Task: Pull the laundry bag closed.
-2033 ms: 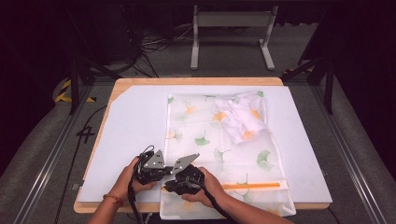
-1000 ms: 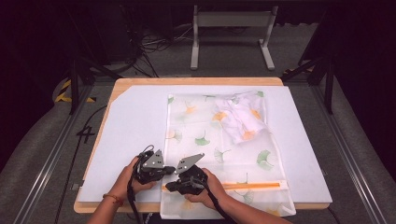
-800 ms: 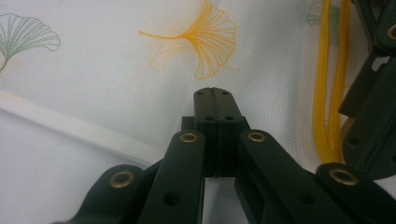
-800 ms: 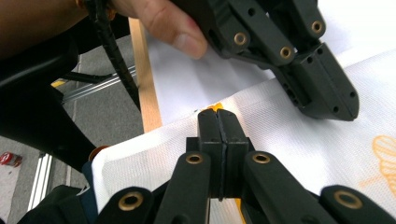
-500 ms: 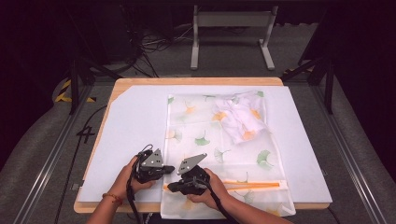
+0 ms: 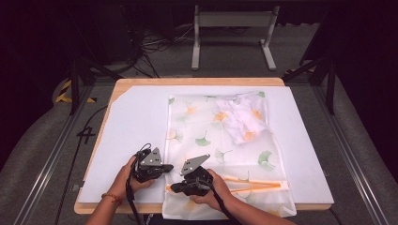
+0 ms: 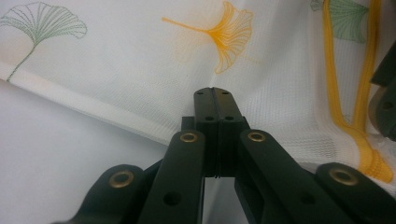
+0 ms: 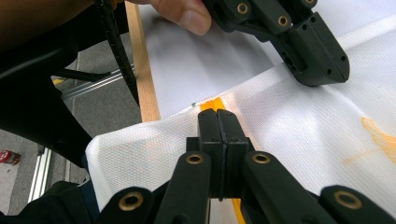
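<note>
A white mesh bag (image 6: 211, 154) printed with green and orange ginkgo leaves lies flat on the white mat (image 6: 131, 122). An orange zipper (image 6: 256, 184) runs along its near end, and a crumpled white garment (image 6: 244, 119) sits inside at the far right. My left gripper (image 6: 169, 167) is shut, its tips resting on the bag's left edge; in the left gripper view the jaws (image 7: 213, 91) meet over the mesh. My right gripper (image 6: 172, 188) is shut at the zipper's left end (image 8: 212, 103). Whether it pinches the zipper pull is hidden.
The mat covers a wooden table (image 6: 197, 81) whose near left edge (image 8: 142, 70) is close to both hands. The bag's near end hangs slightly over the table's front. A metal stand (image 6: 230, 33) and cables stand on the floor beyond.
Since two seconds ago the right gripper has shifted slightly to the right, away from the left one. Over the last second neither hand moved.
</note>
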A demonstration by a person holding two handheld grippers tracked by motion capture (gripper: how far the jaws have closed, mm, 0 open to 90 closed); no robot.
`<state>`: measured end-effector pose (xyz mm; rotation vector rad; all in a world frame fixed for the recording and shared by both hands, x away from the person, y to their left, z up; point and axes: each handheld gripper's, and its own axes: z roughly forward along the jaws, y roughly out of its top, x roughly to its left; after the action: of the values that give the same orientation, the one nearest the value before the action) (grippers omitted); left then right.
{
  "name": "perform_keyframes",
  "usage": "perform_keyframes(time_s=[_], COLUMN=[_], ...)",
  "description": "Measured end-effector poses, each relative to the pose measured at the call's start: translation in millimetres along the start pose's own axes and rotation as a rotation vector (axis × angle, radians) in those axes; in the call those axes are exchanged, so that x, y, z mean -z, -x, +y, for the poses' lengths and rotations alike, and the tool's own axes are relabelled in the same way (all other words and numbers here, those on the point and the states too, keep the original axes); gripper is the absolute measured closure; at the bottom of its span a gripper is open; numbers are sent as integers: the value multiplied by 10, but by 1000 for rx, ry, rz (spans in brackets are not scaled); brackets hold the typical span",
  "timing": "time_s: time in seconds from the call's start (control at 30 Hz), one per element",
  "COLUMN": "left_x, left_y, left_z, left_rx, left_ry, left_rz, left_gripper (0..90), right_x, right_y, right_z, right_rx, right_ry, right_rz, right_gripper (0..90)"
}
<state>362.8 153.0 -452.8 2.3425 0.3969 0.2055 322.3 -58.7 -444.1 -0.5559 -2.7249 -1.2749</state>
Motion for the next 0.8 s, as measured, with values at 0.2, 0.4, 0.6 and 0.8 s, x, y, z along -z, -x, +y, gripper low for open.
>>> perform_keyframes(time_s=[0.2,0.4,0.6,0.8], left_x=[-5,-5,-7,-2], left_y=[-7,-10,-19,8], left_z=[-8,-8,-14,-1], left_rx=[19,20,32,29], left_ry=[11,12,17,10], left_rz=[-6,-1,-8,13], left_gripper=[900,900,900,900], right_x=[20,52,78,91], right_y=[-29,-43,-54,-48], right_z=[9,9,1,9], right_rx=[25,34,39,38], right_ry=[-3,-9,-21,-27], right_rz=[-17,-34,-50,-57], right_gripper=[900,900,900,900])
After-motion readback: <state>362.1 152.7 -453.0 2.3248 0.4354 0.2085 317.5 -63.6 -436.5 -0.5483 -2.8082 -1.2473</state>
